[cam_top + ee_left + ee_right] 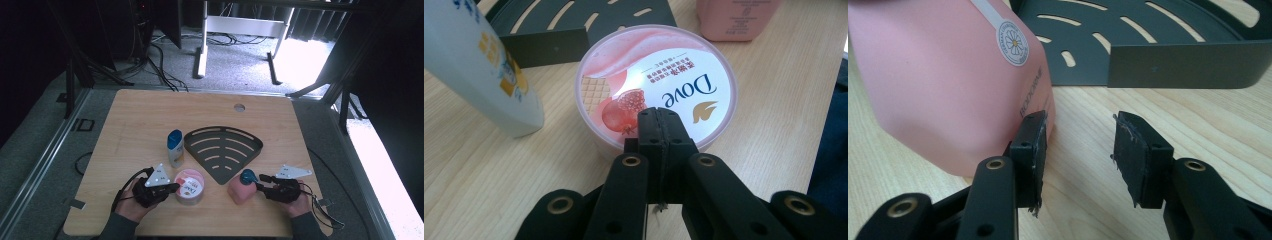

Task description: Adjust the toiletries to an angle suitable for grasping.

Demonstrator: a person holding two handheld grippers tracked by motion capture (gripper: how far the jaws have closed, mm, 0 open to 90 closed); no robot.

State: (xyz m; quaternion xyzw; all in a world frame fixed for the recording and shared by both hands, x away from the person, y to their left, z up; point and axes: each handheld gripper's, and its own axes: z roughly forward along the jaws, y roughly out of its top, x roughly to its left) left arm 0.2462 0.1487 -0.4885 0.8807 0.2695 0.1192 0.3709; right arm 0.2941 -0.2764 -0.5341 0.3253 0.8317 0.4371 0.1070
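A round Dove tub (190, 186) with a pink pomegranate lid (659, 75) stands near the table's front. My left gripper (175, 187) is shut with nothing between its jaws, and its tip (659, 117) lies over the near rim of that lid. To the right stands a pink bottle (239, 191) with a teal cap (247, 176). My right gripper (262, 179) is open right beside it. In the right gripper view the pink bottle (948, 75) sits against the outer side of the left finger (1030, 150), and only bare wood lies between the jaws (1080, 137).
A dark fan-shaped slotted rack (222, 150) lies mid-table, its low wall (1188, 62) just beyond my right gripper. A white bottle with a blue cap (175, 147) stands left of the rack, behind the tub. A cable hole (239, 107) sits near the far edge.
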